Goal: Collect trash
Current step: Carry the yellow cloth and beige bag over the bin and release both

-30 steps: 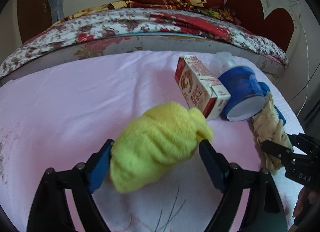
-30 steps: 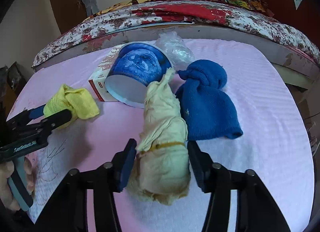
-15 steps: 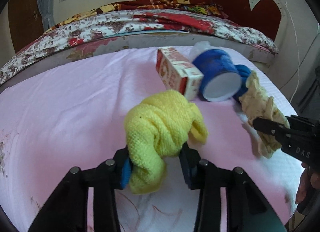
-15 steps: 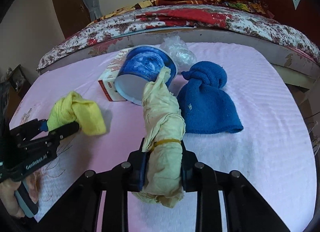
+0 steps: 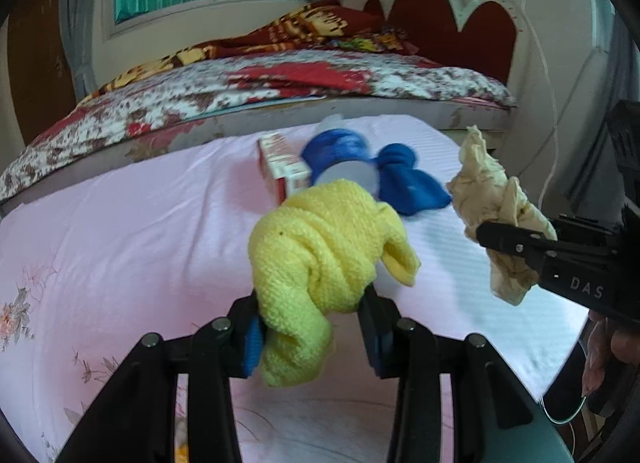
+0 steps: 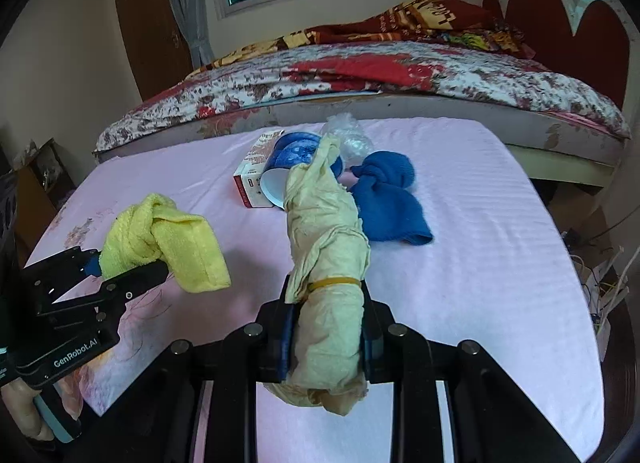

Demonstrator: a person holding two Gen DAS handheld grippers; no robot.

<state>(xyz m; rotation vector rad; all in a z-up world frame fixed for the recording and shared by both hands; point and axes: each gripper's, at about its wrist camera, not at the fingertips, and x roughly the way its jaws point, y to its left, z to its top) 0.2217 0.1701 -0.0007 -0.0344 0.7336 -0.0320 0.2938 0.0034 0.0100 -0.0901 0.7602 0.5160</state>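
Observation:
My left gripper is shut on a knotted yellow cloth, lifted off the pink sheet; the same yellow cloth hangs at the left of the right wrist view. My right gripper is shut on a beige rag bundle tied with a rubber band, also raised; that beige bundle shows at the right of the left wrist view. On the sheet behind lie a red-and-white carton, a blue cup on its side, a blue knitted cloth and crumpled clear plastic.
A bed with a floral quilt and a red headboard stands behind the pink surface. Cables lie on the floor off the right edge. A person's hand holds the right gripper's handle.
Both grippers closed on their cloths, the left on the yellow one and the right on the beige bundle, then lifted them off the sheet and drew back from the carton and cup.

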